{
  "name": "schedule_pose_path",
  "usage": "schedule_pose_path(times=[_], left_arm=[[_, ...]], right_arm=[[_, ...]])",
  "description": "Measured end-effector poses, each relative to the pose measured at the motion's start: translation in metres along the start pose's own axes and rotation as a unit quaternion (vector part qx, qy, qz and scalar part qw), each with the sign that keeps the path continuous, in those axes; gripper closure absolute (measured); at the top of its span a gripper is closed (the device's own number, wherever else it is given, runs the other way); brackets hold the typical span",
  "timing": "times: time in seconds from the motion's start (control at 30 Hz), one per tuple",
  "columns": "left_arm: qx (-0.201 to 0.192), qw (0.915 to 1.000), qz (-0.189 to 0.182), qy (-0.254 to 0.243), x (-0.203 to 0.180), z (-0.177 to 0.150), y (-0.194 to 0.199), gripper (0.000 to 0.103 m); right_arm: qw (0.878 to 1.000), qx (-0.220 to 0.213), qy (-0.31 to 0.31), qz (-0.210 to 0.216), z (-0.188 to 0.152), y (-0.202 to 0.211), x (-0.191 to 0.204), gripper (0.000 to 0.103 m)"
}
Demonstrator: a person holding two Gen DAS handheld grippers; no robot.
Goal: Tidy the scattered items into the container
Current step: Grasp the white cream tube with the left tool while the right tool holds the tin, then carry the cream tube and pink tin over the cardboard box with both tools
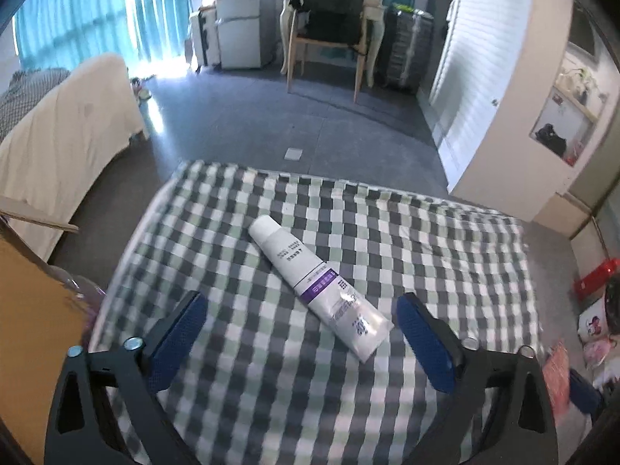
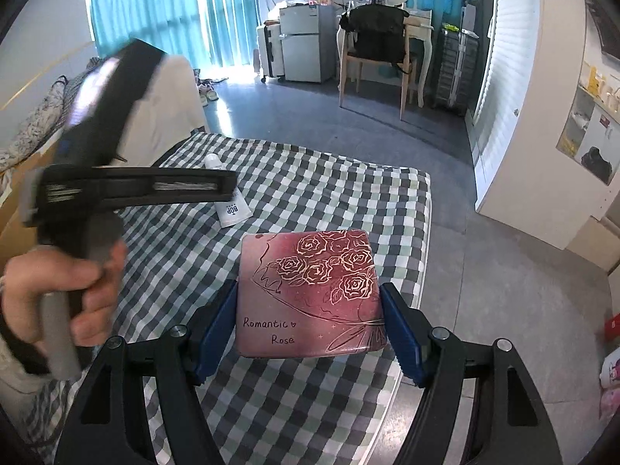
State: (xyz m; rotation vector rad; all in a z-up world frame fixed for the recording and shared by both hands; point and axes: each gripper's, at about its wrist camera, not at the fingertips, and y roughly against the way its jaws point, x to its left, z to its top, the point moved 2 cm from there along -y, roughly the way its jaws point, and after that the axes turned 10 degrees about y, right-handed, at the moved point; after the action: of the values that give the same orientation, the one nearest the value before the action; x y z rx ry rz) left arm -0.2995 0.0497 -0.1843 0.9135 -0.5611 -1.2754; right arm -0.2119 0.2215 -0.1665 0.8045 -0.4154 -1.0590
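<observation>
A white tube with a purple band (image 1: 317, 285) lies diagonally on the checked cloth (image 1: 240, 387). My left gripper (image 1: 300, 343) hovers just above it, jaws wide open, the tube's flat end near the right pad. The tube also shows in the right wrist view (image 2: 231, 203), partly hidden by the left gripper's blurred body. My right gripper (image 2: 310, 329) is shut on a pink box printed with roses and "Romantic Rose" (image 2: 310, 290), held above the cloth.
The checked cloth covers a low table whose right edge (image 2: 420, 263) drops to grey floor. A brown cardboard surface (image 1: 35, 333) stands at the left. A bed with a cream blanket (image 1: 66, 131) is at the far left. A chair (image 1: 329, 35) stands beyond.
</observation>
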Motion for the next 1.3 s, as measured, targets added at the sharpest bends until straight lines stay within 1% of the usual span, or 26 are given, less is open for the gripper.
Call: schedule_pose_path(times=[0.03,0.07,0.13,0.17,0.23,0.3,0.33,0.37,0.4,0.47,0.5,0.77,0.97,1.17,1.3], left_arm=[[0.003,1.0000,0.009,0.001,-0.002,0.001,-0.006,0.012],[0.008,0.9998,0.015,0.004,-0.003,0.002,-0.010,0.016],[0.020,0.9996,0.016,0.011,-0.005,0.003,-0.020,0.024],[0.028,0.9994,0.014,0.014,-0.006,0.004,-0.025,0.030],[0.025,0.9994,0.016,0.015,-0.008,0.005,-0.027,0.034],[0.016,0.9996,0.016,0.014,-0.010,0.005,-0.026,0.058],[0.015,0.9997,0.015,0.014,-0.010,0.006,-0.025,0.064],[0.015,0.9997,0.013,0.015,-0.011,0.005,-0.025,0.080],[0.015,0.9997,0.012,0.015,-0.012,0.006,-0.025,0.090],[0.013,0.9997,0.012,0.015,-0.011,0.005,-0.024,0.095],[0.013,0.9997,0.011,0.016,-0.012,0.005,-0.024,0.096],[0.014,0.9998,0.001,0.017,-0.008,0.006,-0.018,0.097],[0.004,0.9999,0.000,0.013,-0.002,0.005,-0.002,0.097],[-0.015,0.9998,-0.004,0.014,0.013,0.004,0.030,0.097],[-0.032,0.9992,-0.013,0.020,0.031,0.002,0.065,0.097]], right_arm=[[1.000,0.000,0.001,0.001,0.000,0.000,0.000,0.031],[1.000,0.000,0.001,0.003,0.000,0.000,0.001,0.031],[1.000,-0.001,0.004,0.005,-0.001,-0.001,0.002,0.031],[1.000,-0.001,0.005,0.006,-0.001,0.000,0.003,0.031],[1.000,-0.002,0.006,0.007,-0.001,0.000,0.004,0.031],[1.000,-0.004,0.006,0.007,-0.001,0.001,0.003,0.031],[1.000,-0.005,0.005,0.008,-0.001,0.001,0.003,0.031],[1.000,-0.006,0.005,0.008,-0.002,0.002,0.004,0.031],[1.000,-0.006,0.004,0.008,-0.002,0.003,0.004,0.031],[1.000,-0.006,0.004,0.009,-0.001,0.002,0.004,0.031],[1.000,-0.006,0.004,0.009,-0.001,0.002,0.004,0.031],[1.000,-0.006,0.000,0.007,-0.001,0.003,0.004,0.031],[1.000,-0.008,0.001,0.007,0.001,0.005,0.007,0.031],[1.000,-0.013,0.003,0.012,0.006,0.011,0.017,0.031],[1.000,-0.016,0.007,0.014,0.008,0.017,0.029,0.031]])
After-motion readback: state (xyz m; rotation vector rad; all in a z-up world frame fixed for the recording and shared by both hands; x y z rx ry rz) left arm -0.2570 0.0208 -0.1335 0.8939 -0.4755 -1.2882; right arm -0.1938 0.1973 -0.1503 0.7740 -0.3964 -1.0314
